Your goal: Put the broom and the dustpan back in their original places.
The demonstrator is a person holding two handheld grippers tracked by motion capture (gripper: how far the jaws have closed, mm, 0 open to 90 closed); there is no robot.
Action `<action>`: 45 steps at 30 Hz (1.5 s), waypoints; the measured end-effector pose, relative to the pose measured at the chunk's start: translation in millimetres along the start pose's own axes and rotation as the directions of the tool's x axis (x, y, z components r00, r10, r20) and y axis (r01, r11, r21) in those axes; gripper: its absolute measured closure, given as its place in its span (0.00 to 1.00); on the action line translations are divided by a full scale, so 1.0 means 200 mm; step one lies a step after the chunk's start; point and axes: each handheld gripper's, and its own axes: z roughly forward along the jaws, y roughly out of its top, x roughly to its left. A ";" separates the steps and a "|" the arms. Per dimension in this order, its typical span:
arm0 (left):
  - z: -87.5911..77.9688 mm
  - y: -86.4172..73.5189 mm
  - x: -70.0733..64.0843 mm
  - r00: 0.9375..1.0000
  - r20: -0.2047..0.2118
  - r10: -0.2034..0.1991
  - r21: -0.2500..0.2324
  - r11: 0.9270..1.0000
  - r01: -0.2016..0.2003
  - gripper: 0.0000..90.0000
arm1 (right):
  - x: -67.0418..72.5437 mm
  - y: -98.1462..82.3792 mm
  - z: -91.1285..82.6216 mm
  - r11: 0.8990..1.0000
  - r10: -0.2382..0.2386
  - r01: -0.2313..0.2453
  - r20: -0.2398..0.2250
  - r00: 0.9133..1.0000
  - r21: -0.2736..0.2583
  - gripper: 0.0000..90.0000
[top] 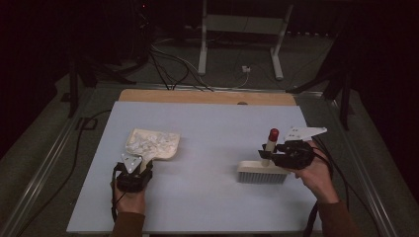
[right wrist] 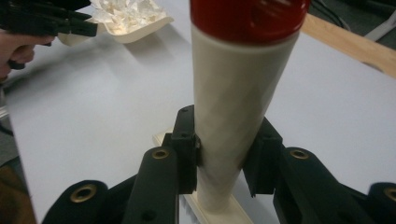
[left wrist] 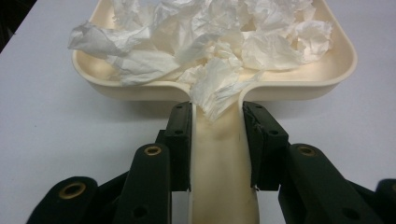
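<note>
The left gripper [top: 132, 174] clamps the handle of a cream dustpan [left wrist: 219, 88], its jaws pressed flat on both sides. The pan sits at about nine o'clock on the bench [top: 207, 197], heaped with crumpled tissue [left wrist: 210, 42]; one piece spills down onto the handle. The right gripper [right wrist: 219, 154] holds the cream, red-capped handle of a brush [top: 262, 170] at about three o'clock, well apart from the pan, bristles down on the bench. With no tissue visible on the bench, the sweeping looks finished. The likely step is carrying the pan away, and doing it well means keeping it level and moving slowly, since the tissue is loose and piled above the rim. The brush can rest where it stands.
</note>
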 end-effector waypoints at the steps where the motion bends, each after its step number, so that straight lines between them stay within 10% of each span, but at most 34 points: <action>1: 0.00 0.00 0.00 1.000 0.001 -0.001 0.002 1.000 0.001 0.74 | -0.01 -0.01 -0.01 1.000 0.008 -0.008 -0.006 1.000 0.002 0.78; 12: 0.01 0.00 -0.01 1.000 -0.006 0.005 0.007 1.000 -0.005 0.74 | -0.08 -0.05 -0.06 0.994 0.068 -0.060 -0.085 0.994 0.095 0.78; 25: 0.03 0.00 -0.01 1.000 -0.019 -0.014 0.016 1.000 0.014 0.74 | -0.22 -0.04 0.13 0.985 0.150 -0.152 0.024 0.988 0.086 0.76; 45: 0.12 0.01 -0.02 0.999 -0.036 -0.027 0.047 0.998 0.029 0.74 | -0.42 -0.13 0.47 0.917 0.324 -0.364 0.230 0.918 0.161 0.71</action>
